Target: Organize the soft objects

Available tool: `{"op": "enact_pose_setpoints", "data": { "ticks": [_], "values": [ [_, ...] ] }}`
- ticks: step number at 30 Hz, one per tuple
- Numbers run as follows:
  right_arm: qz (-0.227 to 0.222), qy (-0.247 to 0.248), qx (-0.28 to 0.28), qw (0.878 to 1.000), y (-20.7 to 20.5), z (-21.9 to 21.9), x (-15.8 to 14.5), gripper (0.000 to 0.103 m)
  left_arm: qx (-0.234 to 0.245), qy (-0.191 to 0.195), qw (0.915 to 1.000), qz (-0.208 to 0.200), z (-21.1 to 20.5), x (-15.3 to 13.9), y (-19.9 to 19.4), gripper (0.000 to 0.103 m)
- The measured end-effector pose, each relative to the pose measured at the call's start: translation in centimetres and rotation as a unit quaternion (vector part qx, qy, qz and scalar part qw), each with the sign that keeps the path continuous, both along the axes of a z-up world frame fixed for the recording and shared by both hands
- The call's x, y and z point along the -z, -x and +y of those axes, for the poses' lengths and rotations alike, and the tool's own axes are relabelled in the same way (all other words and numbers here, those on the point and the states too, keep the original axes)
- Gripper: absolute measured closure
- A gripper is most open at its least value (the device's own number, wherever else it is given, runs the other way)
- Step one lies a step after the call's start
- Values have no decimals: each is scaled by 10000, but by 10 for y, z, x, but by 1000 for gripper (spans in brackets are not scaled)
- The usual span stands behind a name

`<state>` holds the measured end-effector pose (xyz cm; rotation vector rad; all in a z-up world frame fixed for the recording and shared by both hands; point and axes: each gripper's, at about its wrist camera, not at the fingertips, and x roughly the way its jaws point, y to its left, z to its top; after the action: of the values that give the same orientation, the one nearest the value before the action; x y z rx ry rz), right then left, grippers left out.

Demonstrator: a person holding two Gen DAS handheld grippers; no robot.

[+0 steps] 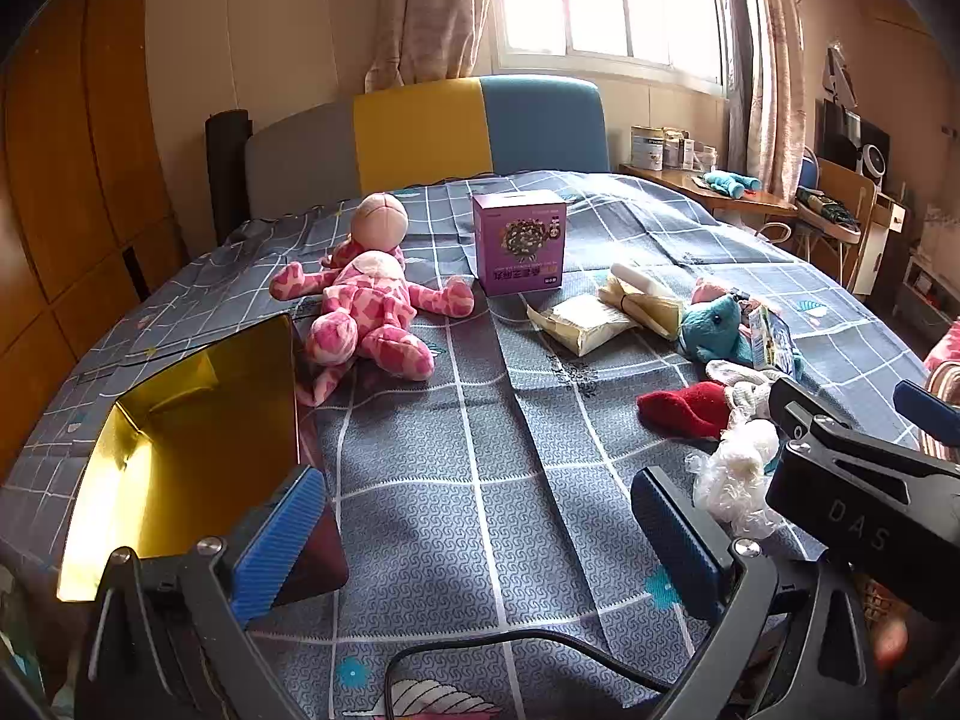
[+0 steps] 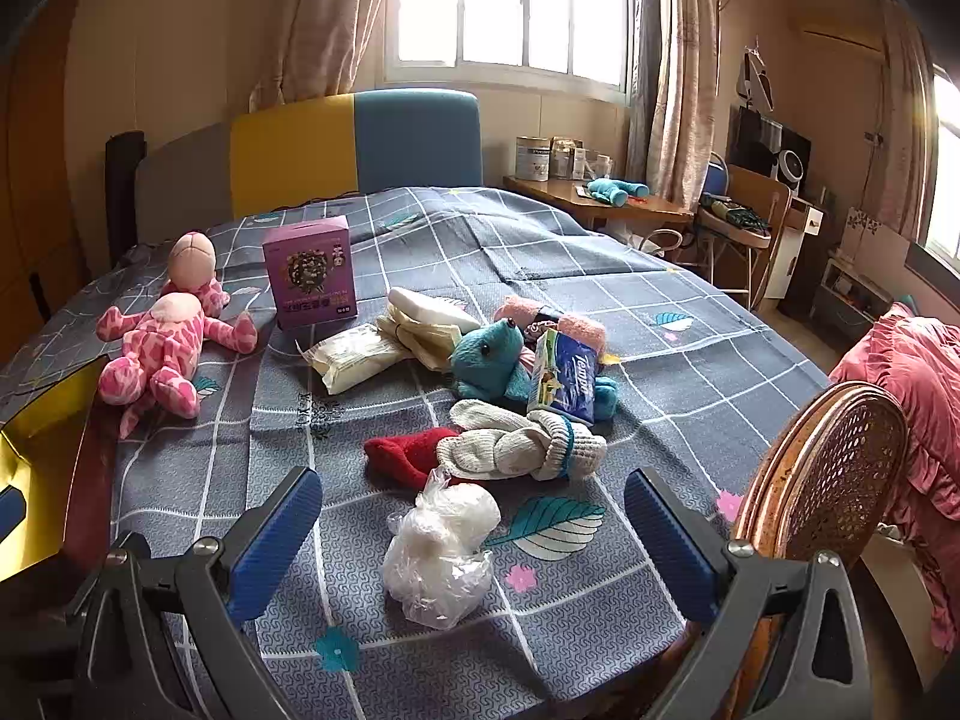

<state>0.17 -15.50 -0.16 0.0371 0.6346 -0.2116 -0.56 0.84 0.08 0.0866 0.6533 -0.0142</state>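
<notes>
1. Both claws hang over a bed (image 1: 480,480) dressed in a grey-blue sheet with a white grid and leaf prints, creased down the middle.
2. The left gripper (image 1: 480,546) has its blue pads spread wide, nothing between them, only bare sheet in the lower centre of its view.
3. The right gripper (image 2: 474,546) is spread just as wide and holds nothing; a crumpled plastic bag (image 2: 441,558) lies on the sheet in the gap between its pads, not visibly touched by either.
4. At lower left of the left view sits an open box with a shiny gold lining (image 1: 180,450), at the near edge of the bed.
5. Just beyond it, a pink spotted plush toy (image 1: 372,306) sprawls across the sheet, with a purple carton (image 1: 519,240) upright to its right.
6. Centre of the right view: the soft pile. A teal plush (image 2: 486,360), a tissue pack (image 2: 567,381) leaning against it, white socks (image 2: 522,444) and a red sock (image 2: 402,450) touching them, pale packets (image 2: 354,357) to the left.
7. Back of the room: a grey, yellow and blue headboard (image 2: 354,144), a bright window (image 2: 510,6) with pinkish curtains.
8. Upper right, a wooden desk (image 2: 600,204); at lower right a wicker chair back (image 2: 834,468) stands beside the bed.
</notes>
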Motion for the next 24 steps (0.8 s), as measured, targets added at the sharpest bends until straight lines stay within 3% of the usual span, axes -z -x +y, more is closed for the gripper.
{"op": "enact_pose_setpoints", "data": {
  "ticks": [24],
  "values": [
    [18, -38, -80, 10000, -2, 2, 1, 0, -125, 24, 9999, 37, 5, 1, -1, 0]
  ]
}}
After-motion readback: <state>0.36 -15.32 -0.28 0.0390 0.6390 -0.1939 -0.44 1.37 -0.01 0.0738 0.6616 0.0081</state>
